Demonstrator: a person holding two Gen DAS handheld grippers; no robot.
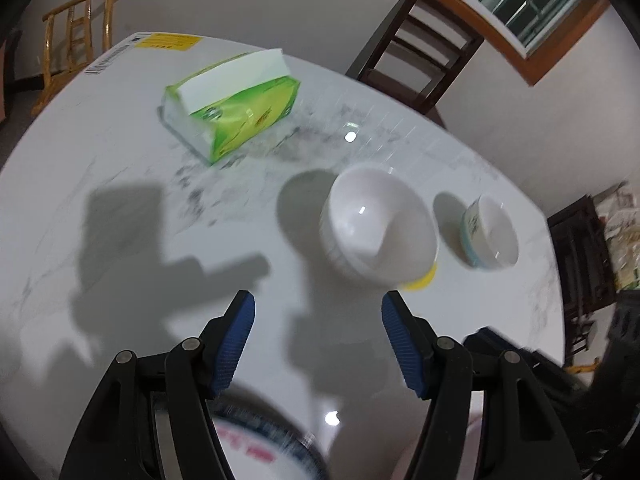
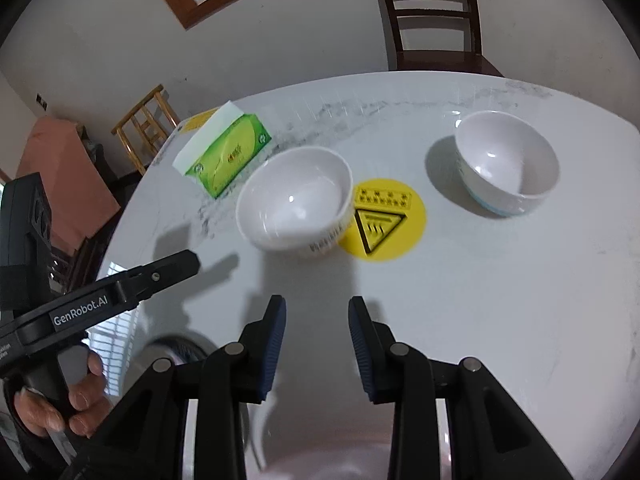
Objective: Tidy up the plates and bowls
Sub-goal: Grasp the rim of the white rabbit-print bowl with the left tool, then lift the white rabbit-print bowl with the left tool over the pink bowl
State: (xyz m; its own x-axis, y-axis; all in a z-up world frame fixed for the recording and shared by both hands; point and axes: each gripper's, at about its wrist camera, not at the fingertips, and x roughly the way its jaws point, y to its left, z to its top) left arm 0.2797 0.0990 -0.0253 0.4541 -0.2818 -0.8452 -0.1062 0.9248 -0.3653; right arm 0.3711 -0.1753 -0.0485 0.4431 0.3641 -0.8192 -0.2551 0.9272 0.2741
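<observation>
Plates and bowls sit spread over a white marble table (image 2: 500, 300). Nearest, at the near edge, a plate with a dark patterned rim and red marks (image 1: 256, 448) lies under the left gripper (image 1: 318, 340), whose blue pads stand wide apart with nothing between them. Beside it, also at the near edge, a pale pinkish dish (image 2: 332, 464), blurred, shows beneath the right gripper (image 2: 317, 344); its jaws stand narrowly apart and hold nothing. A hand (image 2: 60, 404) grasps the left gripper's handle, seen in the right wrist view. Toward the middle of the table stands a white bowl (image 2: 294, 208) with dark print on its side, overlapping the edge of a round yellow warning sticker (image 2: 384, 220). Well apart from it, nearer the right edge, stands a second white bowl with a pale blue band (image 2: 506, 168). Toward the far left corner lies a green tissue pack (image 2: 224, 154). Beyond the far edge stands a dark wooden chair (image 2: 434, 16)
</observation>
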